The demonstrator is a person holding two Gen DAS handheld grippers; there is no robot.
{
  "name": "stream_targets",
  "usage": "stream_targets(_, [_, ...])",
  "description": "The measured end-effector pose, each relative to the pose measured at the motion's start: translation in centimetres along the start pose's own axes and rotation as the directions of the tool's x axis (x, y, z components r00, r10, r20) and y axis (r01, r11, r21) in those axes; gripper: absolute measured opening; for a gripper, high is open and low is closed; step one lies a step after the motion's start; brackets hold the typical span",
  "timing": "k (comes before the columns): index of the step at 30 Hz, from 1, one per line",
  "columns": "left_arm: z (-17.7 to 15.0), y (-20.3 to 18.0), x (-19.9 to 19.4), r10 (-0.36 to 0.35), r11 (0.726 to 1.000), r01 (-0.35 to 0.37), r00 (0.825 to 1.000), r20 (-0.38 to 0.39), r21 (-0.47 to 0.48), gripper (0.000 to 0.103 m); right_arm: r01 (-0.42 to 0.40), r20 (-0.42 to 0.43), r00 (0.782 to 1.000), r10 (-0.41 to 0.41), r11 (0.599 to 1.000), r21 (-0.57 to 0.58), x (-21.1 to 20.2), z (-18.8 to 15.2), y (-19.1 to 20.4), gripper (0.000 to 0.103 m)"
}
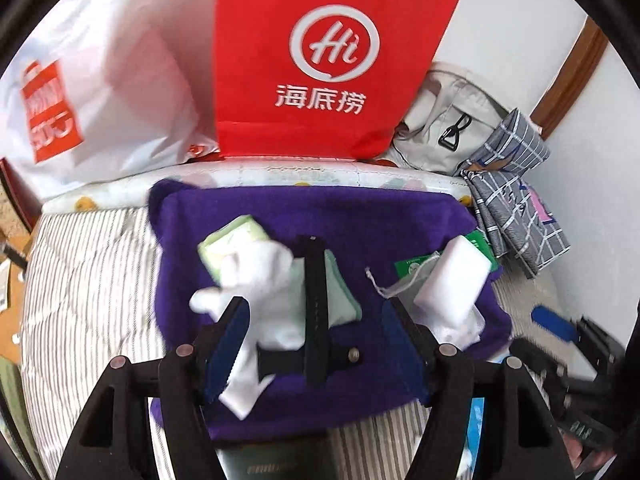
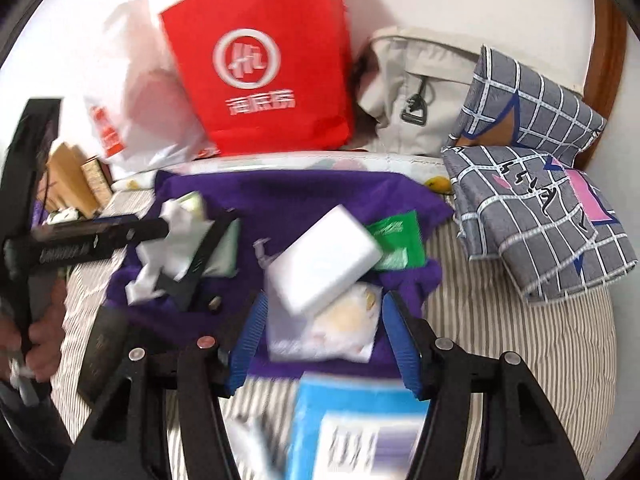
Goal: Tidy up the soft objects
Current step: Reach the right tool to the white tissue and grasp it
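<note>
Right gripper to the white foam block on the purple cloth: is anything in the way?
Nothing visible blocks it. The white foam block lies just ahead of the open right gripper, resting on a clear plastic packet on the purple cloth. The green sachet sits behind it.

Soft cloth, matt foam, glossy plastic

A fuzzy matt purple cloth (image 1: 312,216) is spread over striped woven bedding (image 1: 92,272); a smooth white foam block (image 2: 324,258) and a glossy white plastic bag (image 1: 116,92) are seen, and a matt red paper bag (image 1: 320,60).
</note>
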State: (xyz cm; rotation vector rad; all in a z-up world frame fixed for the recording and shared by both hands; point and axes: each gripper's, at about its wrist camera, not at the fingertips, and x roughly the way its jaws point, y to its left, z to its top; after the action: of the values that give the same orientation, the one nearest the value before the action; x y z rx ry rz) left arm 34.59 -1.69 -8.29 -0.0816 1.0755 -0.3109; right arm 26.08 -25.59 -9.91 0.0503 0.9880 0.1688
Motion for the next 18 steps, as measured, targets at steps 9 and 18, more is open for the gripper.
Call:
stream_targets(9, [-4.9,1.9,-4.7,-0.001,1.000,0.002,0.999,0.043,-0.023,0.067,0.044,-0.039,0.998,-0.051,0.986,-0.160,-2.7,-7.3,5.2,0.037])
stream_targets(18, [-9.3,4.4,-6.3,0.010,0.998,-0.008,0.999,0.036,-0.057,0.067,0.086,-0.126,0.983,-0.132,0.945,-0.316,-1.8,-12.6,8.7,0.029])
